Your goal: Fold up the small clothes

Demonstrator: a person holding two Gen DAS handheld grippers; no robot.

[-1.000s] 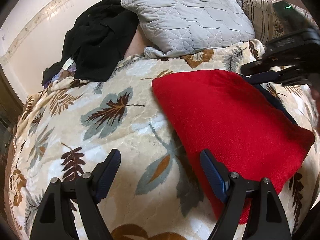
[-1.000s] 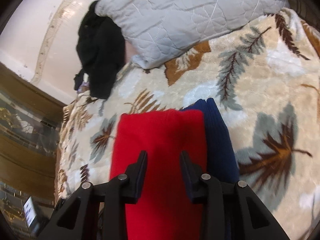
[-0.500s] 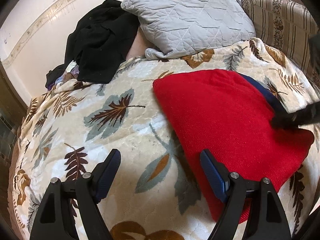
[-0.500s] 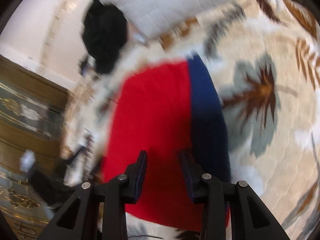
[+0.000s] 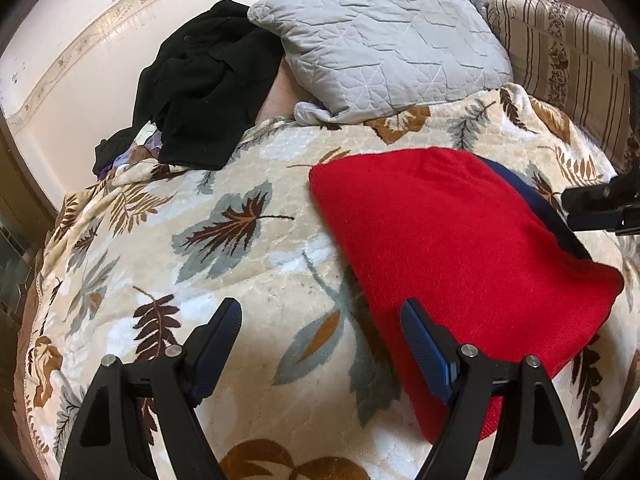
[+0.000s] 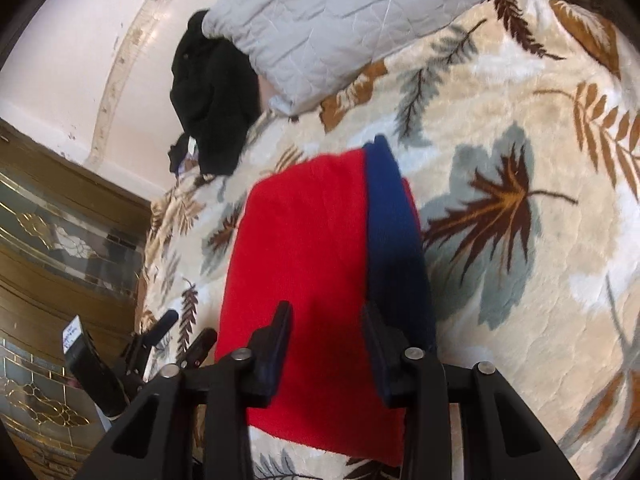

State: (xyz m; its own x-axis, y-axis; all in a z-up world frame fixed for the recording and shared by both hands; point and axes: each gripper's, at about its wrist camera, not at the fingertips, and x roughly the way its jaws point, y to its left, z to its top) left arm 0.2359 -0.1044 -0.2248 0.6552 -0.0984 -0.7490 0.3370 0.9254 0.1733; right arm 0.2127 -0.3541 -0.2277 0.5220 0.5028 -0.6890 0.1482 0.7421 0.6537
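A folded red knit garment (image 5: 452, 248) with a dark blue band (image 5: 532, 204) along its far edge lies flat on the leaf-print blanket (image 5: 240, 264). It also shows in the right wrist view (image 6: 304, 272), with the blue band (image 6: 394, 240) on its right. My left gripper (image 5: 320, 336) is open and empty, low over the blanket at the garment's near left edge. My right gripper (image 6: 326, 344) is open and empty, just above the garment's near end. It shows at the right edge of the left wrist view (image 5: 600, 204).
A grey quilted pillow (image 5: 384, 40) and a striped cushion (image 5: 568, 56) lie at the head of the bed. A heap of black clothes (image 5: 204, 88) sits at the back left by the white wall. A wooden glass-panelled cabinet (image 6: 60, 256) stands beside the bed.
My right gripper has swung from above the garment's far right side down to its near end. The left gripper and the garment have stayed put.
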